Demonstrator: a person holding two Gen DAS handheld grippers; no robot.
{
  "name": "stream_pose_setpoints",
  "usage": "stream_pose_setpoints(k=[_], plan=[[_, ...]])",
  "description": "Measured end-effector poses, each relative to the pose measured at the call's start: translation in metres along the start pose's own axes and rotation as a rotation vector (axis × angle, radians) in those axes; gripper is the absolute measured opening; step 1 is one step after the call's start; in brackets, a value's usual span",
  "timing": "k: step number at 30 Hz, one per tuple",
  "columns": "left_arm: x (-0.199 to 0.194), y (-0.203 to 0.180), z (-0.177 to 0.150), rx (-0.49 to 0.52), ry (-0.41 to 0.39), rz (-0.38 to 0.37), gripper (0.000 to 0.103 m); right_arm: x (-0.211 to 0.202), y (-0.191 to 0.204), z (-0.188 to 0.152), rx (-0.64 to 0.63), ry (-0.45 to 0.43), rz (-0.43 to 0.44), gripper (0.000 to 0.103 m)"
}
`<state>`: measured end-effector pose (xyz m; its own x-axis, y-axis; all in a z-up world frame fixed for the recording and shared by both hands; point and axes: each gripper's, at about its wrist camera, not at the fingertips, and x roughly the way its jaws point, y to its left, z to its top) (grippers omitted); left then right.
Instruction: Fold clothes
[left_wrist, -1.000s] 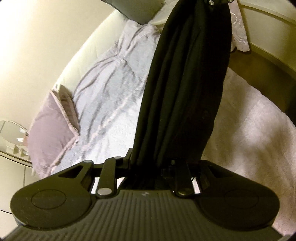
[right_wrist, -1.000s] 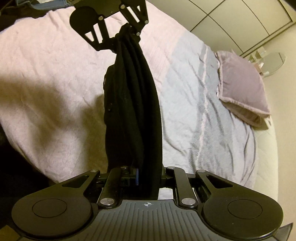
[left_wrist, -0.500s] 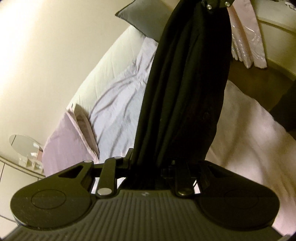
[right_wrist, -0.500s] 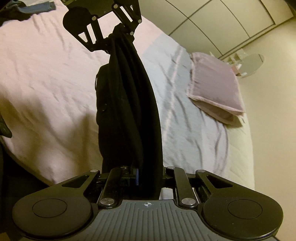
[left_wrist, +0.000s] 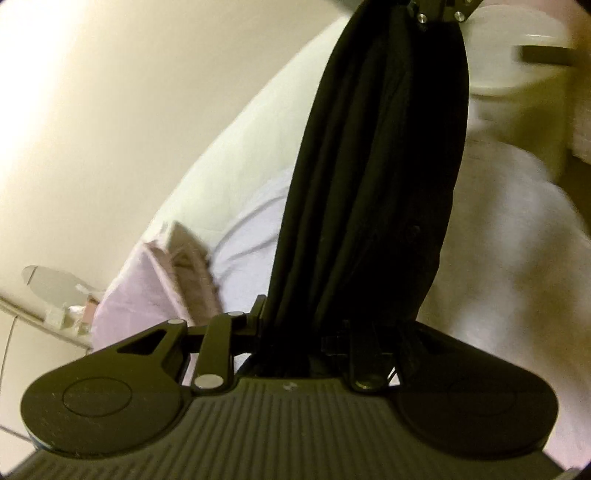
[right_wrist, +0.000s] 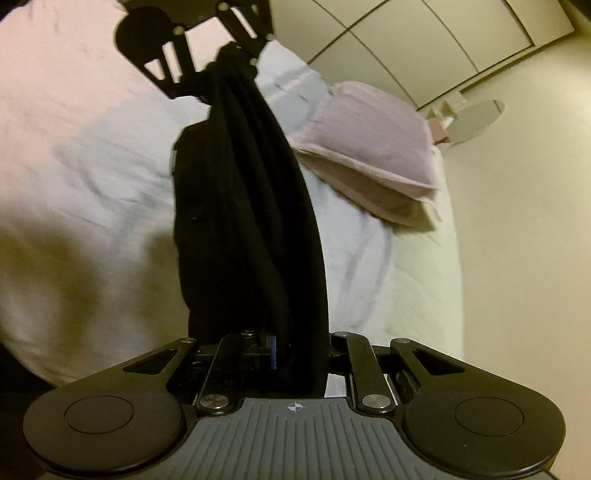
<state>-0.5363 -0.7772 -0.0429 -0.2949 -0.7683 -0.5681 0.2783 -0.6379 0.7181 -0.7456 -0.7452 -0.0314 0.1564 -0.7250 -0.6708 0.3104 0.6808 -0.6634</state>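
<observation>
Black garment hung bunched in a rope btwn both tools, above the bed. Left hand-held gripper was clamped tight on one end, right hand-held gripper pinched closed on the other. Looked like mid-carry or shake-out. Next prob. needs spreading it flat on the bed w/o letting either end slip.
</observation>
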Motion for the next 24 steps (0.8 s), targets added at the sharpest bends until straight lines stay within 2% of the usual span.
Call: stream_pose_setpoints(k=[3, 5, 7, 10, 13, 15, 17, 19, 24], plan=[[0.051, 0.021, 0.033, -0.024, 0.041, 0.08, 0.023, 0.039, -0.051, -0.027, -0.058, -0.041, -0.065, 0.015], [0.083, 0.018, 0.041, -0.025, 0.071, 0.106, 0.023, 0.062, -0.062, -0.044, -0.076, -0.068, -0.096, 0.015], [0.117, -0.005, 0.04, -0.021, 0.111, 0.089, 0.023, 0.092, -0.057, -0.064, -0.039, -0.074, -0.082, 0.015], [0.174, -0.069, 0.025, -0.032, 0.188, -0.017, 0.023, 0.157, -0.03, -0.102, 0.023, -0.044, -0.023, 0.015], [0.222, -0.135, 0.007, -0.048, 0.274, -0.158, 0.026, 0.215, 0.017, -0.142, 0.015, 0.035, 0.104, 0.015], [0.231, -0.163, 0.0, -0.052, 0.3, -0.172, 0.027, 0.23, 0.047, -0.161, -0.014, 0.06, 0.165, 0.016], [0.226, -0.173, -0.001, -0.06, 0.29, -0.153, 0.028, 0.224, 0.061, -0.173, -0.024, 0.047, 0.148, 0.02], [0.218, -0.166, -0.003, -0.075, 0.293, -0.154, 0.031, 0.215, 0.058, -0.178, 0.029, 0.047, 0.156, 0.024], [0.2, -0.131, -0.001, -0.175, 0.329, -0.198, 0.039, 0.185, 0.034, -0.178, 0.176, 0.112, 0.22, 0.025]])
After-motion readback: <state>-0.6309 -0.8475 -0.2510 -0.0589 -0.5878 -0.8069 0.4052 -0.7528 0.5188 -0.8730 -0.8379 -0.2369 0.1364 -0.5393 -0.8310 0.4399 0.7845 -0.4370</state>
